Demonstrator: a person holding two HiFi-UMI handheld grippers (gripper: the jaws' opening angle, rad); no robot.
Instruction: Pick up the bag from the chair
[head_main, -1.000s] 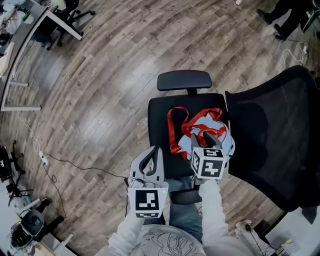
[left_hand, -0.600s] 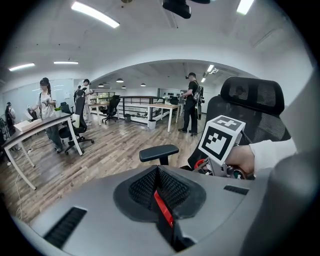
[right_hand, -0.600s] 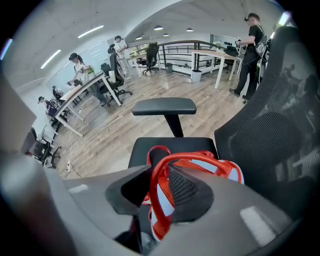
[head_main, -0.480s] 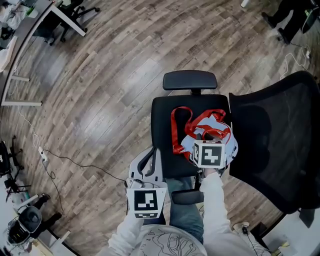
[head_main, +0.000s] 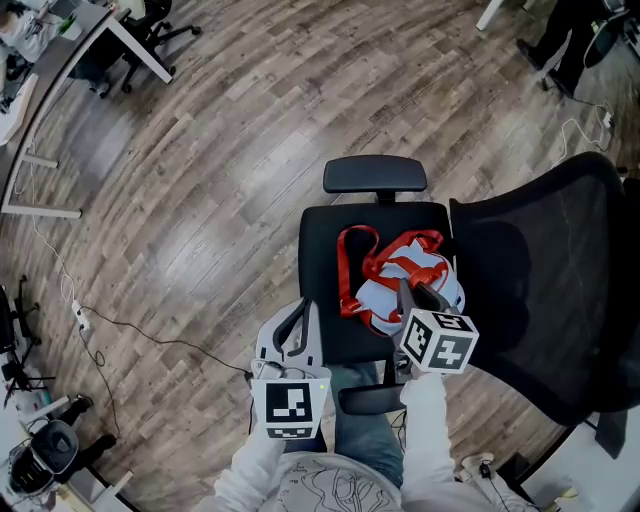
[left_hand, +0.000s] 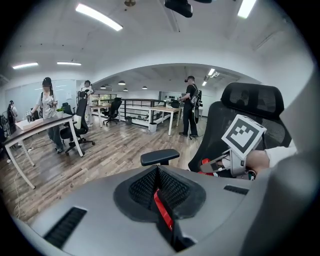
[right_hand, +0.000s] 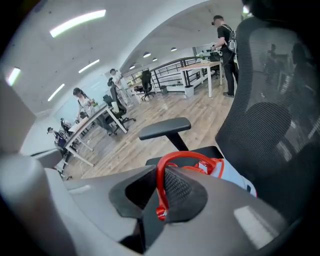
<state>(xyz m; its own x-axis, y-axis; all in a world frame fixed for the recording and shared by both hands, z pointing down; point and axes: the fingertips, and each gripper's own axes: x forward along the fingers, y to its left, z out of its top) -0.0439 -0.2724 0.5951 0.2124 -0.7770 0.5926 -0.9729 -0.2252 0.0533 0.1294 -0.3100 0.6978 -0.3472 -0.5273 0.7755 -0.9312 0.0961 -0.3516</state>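
Grasp step: right gripper (head_main: 420, 297), jaws just closing, pinches the red strap (right_hand: 172, 159) of the light-blue bag (head_main: 378, 295) lying on the office chair seat (head_main: 322, 250), left gripper (head_main: 303, 318) pressed together and empty beside it; next move needs a steady upward lift.

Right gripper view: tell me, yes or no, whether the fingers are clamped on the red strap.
Yes, the red strap runs pinched between the right gripper's two fingers.
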